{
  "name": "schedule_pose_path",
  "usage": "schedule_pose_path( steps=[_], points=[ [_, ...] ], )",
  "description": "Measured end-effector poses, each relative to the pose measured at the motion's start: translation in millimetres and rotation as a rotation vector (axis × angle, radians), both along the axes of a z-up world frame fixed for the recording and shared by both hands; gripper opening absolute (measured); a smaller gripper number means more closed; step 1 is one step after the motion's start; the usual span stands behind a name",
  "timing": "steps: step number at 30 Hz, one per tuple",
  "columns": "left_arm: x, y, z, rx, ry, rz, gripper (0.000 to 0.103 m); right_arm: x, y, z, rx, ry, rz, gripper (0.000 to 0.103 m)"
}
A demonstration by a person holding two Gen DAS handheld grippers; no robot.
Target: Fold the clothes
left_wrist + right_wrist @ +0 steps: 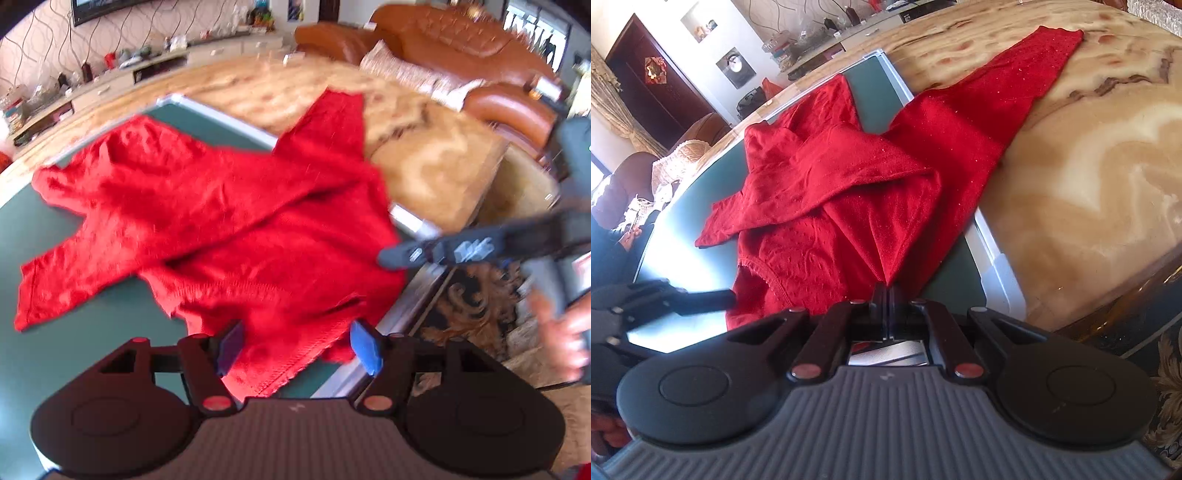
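A red knit sweater (229, 206) lies crumpled on a green mat (74, 350). One sleeve trails off the mat onto the marble-patterned table (424, 170). My left gripper (297, 347) is open, its blue pads on either side of the sweater's near hem. My right gripper (888, 291) is shut on a pinched fold of the sweater (831, 192) at its near edge. In the left wrist view the right gripper (386, 257) comes in from the right and meets the cloth's right edge. The left gripper (726, 298) shows in the right wrist view beside the hem, low over the mat (875, 85).
The mat has a silver frame and lies on the table (1089, 166), whose edge drops off at the right. Brown leather sofas (461, 40) and a cluttered low cabinet (110, 77) stand beyond it. A person's hand (565, 332) holds the right gripper's handle.
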State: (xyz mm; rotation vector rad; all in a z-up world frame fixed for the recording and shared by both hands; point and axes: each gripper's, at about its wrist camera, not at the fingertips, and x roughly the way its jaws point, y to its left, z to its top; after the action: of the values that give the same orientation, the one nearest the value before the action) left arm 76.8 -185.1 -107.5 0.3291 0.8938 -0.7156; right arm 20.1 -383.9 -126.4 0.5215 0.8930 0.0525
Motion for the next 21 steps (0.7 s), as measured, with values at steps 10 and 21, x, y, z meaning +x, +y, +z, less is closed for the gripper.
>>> schedule_pose_path(
  steps=[10, 21],
  points=[
    [10, -26, -16, 0.053, 0.068, -0.015, 0.072, -3, 1, -4, 0.005, -0.022, -0.009, 0.003],
    [1, -23, -31, 0.061, 0.051, -0.015, 0.073, 30, 1, 60, -0.219, -0.223, 0.214, 0.046]
  ],
)
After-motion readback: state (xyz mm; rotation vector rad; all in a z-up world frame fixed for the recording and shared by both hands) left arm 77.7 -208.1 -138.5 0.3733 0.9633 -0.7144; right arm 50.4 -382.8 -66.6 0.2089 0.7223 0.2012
